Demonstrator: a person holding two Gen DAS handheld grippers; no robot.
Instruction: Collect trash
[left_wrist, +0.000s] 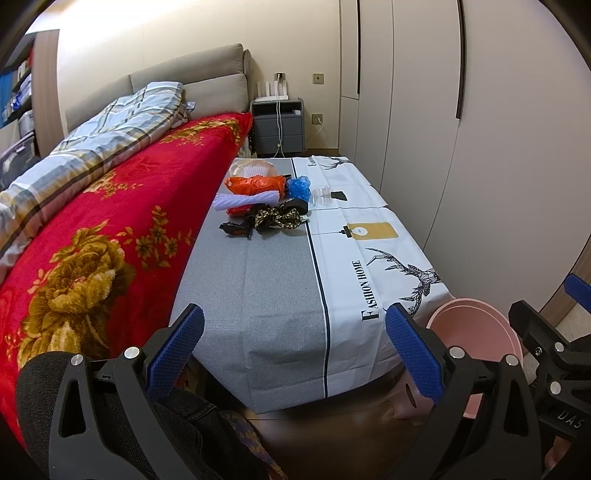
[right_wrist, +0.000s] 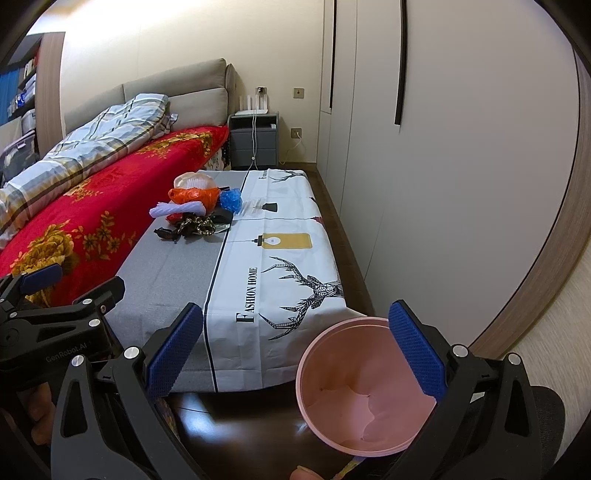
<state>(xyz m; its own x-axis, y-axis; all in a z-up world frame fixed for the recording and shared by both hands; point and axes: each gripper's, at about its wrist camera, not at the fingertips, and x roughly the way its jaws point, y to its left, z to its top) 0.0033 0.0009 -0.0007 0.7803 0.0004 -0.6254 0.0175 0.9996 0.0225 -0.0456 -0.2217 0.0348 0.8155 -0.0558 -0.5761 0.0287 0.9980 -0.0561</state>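
Note:
A pile of trash lies at the far part of the cloth-covered table (left_wrist: 258, 288): an orange plastic bag (left_wrist: 255, 183) (right_wrist: 194, 194), a blue crumpled bag (left_wrist: 298, 186) (right_wrist: 231, 199), a pale purple wrapper (left_wrist: 245, 199), a black-and-gold wrapper (left_wrist: 277, 218) (right_wrist: 195, 225), a small black piece (left_wrist: 234, 228) and clear plastic (left_wrist: 321, 195). A pink bin (right_wrist: 362, 384) (left_wrist: 476, 332) stands on the floor at the table's near right corner. My left gripper (left_wrist: 295, 350) is open and empty, short of the table's near edge. My right gripper (right_wrist: 295, 350) is open and empty, above the bin's left rim.
A bed with a red flowered blanket (left_wrist: 92, 258) runs along the table's left side. White wardrobe doors (left_wrist: 480, 147) line the right. A grey nightstand (left_wrist: 279, 125) stands at the back wall. Dark wooden floor (right_wrist: 240, 424) lies below the table's near edge.

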